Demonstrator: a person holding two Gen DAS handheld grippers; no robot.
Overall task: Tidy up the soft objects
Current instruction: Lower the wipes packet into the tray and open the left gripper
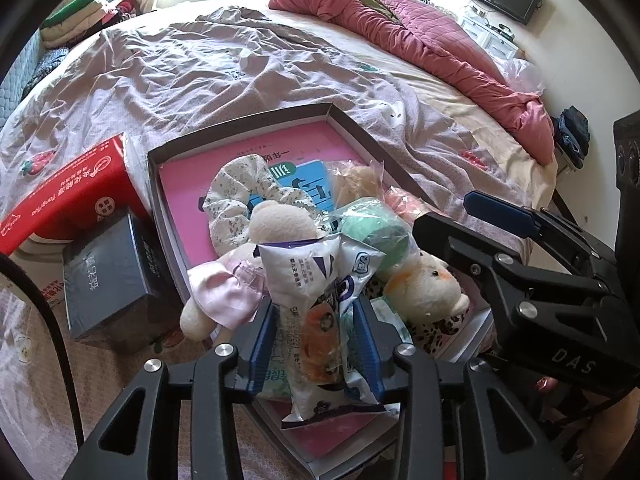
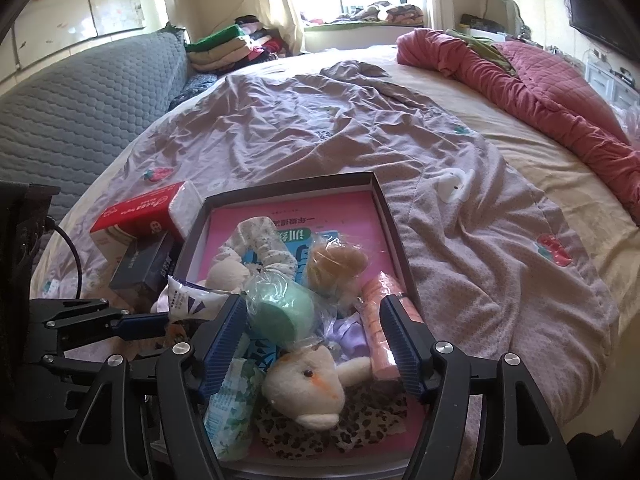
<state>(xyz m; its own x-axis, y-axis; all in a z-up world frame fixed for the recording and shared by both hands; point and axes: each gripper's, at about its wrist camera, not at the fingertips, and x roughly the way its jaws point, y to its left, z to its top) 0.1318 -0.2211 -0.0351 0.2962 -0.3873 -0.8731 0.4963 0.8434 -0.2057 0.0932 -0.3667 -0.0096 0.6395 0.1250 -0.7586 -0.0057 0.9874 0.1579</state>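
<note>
A shallow dark-rimmed box with a pink book in its bottom lies on the bed. It holds a floral scrunchie, a cream plush toy in a pink dress, a green plastic-wrapped roll, a plush head with an orange mark, an orange towel roll and a leopard-print cloth. My left gripper is shut on a white printed packet, held upright over the box's near end. My right gripper hangs open above the green roll and plush head, its pads clear of both.
A red carton and a dark blue box sit left of the box. A white earbud case lies on the crumpled lilac sheet. A rolled pink quilt runs along the far right. A black cable trails at left.
</note>
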